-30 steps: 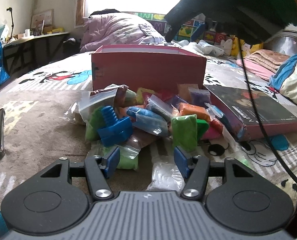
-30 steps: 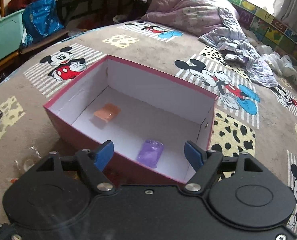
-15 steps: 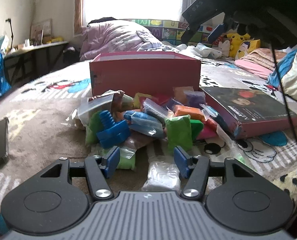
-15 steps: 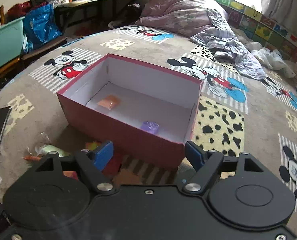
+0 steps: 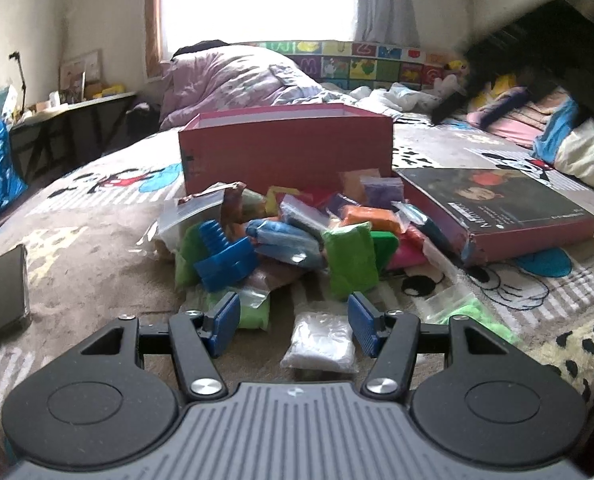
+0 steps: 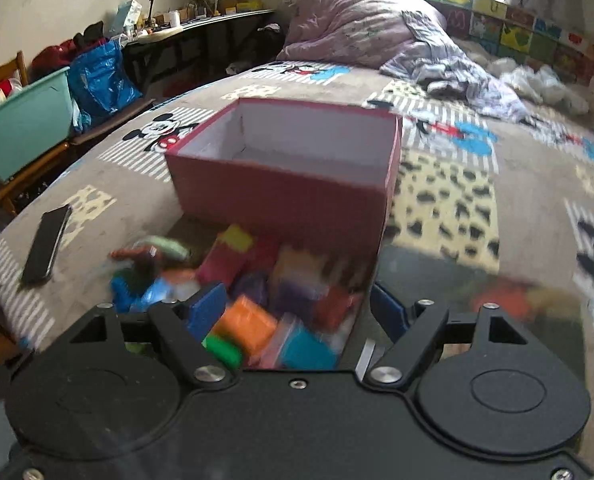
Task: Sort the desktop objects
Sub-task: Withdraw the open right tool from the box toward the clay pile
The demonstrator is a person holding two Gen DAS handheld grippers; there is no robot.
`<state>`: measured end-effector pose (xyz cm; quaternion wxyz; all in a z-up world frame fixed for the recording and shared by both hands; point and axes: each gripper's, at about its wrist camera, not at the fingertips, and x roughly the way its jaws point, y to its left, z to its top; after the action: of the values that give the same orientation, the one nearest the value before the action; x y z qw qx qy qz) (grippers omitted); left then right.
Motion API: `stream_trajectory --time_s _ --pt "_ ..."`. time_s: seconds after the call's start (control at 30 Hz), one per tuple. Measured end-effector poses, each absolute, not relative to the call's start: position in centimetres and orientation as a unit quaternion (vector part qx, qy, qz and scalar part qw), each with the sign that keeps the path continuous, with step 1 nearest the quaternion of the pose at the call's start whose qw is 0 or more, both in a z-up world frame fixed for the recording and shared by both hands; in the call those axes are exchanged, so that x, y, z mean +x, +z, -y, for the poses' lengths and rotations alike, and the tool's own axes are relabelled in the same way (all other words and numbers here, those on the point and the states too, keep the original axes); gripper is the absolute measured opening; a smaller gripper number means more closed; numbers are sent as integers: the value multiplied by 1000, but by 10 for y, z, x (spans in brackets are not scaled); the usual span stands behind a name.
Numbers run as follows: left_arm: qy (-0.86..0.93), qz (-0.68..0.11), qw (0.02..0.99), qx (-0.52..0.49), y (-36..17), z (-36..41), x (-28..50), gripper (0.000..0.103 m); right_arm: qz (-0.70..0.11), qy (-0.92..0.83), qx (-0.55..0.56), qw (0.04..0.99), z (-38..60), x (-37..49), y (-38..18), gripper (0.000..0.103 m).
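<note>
I am hovering my left gripper (image 5: 293,322), jaws wide and empty, over the white granule bag (image 5: 321,342) at lower centre; my right gripper (image 6: 297,312), likewise agape and empty, is blurring above the coloured packets (image 6: 253,300). Next, I judge, I should close on one bag for the pink cardboard box (image 5: 285,146).

A home bedroom: a cartoon-mouse blanket (image 6: 449,184) covers the bed, with a rumpled lilac duvet (image 5: 233,76) (window behind) and a cluttered desk (image 6: 201,24).

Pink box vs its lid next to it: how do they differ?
The pink box stands tall and open-topped; the lid is shallow and lies tilted, one edge propped on the packets. The box walls are plain pink; the lid has a dark printed face. Both are rectangular cardboard with pink sides.
</note>
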<state>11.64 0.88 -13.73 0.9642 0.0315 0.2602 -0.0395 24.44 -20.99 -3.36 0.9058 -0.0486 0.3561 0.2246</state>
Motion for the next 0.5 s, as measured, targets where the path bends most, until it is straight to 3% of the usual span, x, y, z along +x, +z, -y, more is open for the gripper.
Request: stream_trajectory --time_s 0.5 --pt "-73 -337 936 71 -154 6 138 58 -354 231 -8 906 230 167 -129 79"
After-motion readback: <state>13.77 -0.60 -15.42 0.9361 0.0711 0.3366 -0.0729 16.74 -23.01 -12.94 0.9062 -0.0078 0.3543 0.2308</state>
